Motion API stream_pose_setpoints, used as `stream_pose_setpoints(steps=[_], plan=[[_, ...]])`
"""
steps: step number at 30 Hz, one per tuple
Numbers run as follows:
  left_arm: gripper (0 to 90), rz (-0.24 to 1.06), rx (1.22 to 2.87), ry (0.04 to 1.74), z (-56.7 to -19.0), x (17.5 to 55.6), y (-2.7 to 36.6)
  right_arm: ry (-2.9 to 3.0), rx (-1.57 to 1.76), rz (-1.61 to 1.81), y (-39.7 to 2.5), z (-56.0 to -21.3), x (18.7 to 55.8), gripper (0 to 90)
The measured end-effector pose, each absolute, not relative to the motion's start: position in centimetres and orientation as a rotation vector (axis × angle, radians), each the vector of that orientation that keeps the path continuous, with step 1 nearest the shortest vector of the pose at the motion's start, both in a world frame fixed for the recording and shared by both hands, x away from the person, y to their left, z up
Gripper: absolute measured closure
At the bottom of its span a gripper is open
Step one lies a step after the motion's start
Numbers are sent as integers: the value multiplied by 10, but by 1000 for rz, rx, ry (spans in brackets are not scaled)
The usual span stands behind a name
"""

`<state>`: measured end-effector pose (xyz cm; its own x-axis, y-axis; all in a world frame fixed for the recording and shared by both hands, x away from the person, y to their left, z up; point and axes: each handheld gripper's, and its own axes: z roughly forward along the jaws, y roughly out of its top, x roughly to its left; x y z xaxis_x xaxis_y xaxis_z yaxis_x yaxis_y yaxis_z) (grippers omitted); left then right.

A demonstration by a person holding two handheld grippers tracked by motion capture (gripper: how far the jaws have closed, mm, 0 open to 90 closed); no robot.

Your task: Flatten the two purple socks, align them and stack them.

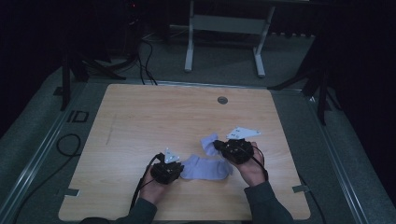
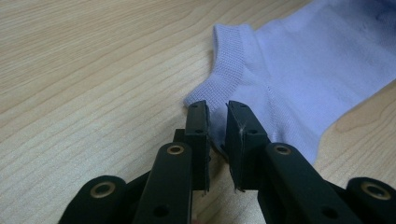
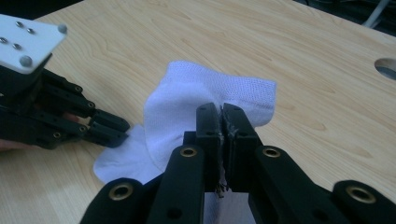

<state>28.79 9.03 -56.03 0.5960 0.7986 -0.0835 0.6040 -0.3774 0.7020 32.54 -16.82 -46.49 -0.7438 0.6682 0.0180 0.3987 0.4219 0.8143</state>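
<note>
Surface: a pale wood-grain surface (image 1: 140,121) with rounded corners, taking up the middle of the high view; a round grey grommet (image 1: 222,100) sits near its far edge, right of centre.
Room: dark all round; grey floor (image 1: 224,56) beyond the far edge, with the white legs of another table (image 1: 189,42) at top centre, black stand legs at upper left and upper right, and black cables (image 1: 147,60) on the floor at upper left.
Sock: a light lilac sock (image 1: 205,166) lies in the lower middle of the high view, between the two grippers; its right part is lifted and folded up off the wood.
Left gripper: the left gripper (image 2: 217,116), lower centre of the high view, has its jaws a narrow gap apart at the corner of the sock's ribbed cuff (image 2: 231,51); whether they pinch the fabric I cannot tell.
Right gripper: the right gripper (image 3: 221,112), lower right of centre in the high view, has its jaws pressed together on the sock's fabric, holding that end raised.
Edges: both hands work close to the near edge; tape marks (image 1: 301,188) sit at the near corners.
Open room: the whole upper and left part of the surface is bare wood.
</note>
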Motion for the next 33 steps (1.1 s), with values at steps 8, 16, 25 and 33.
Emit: stream_pose_setpoints(steps=[8, 16, 25, 33], plan=[[788, 348, 2112, 1105, -560, 288, 91, 2402, 913, 1230, -153, -475, 327, 863], [766, 347, 2100, 1110, -560, 288, 91, 2457, 934, 1207, -145, -499, 326, 863], [723, 304, 2047, 1045, -545, 283, 92, 2496, 919, 1198, -138, -511, 323, 863], [677, 223, 2016, 979, -537, 280, 84, 2509, 914, 1188, -134, -517, 323, 863]])
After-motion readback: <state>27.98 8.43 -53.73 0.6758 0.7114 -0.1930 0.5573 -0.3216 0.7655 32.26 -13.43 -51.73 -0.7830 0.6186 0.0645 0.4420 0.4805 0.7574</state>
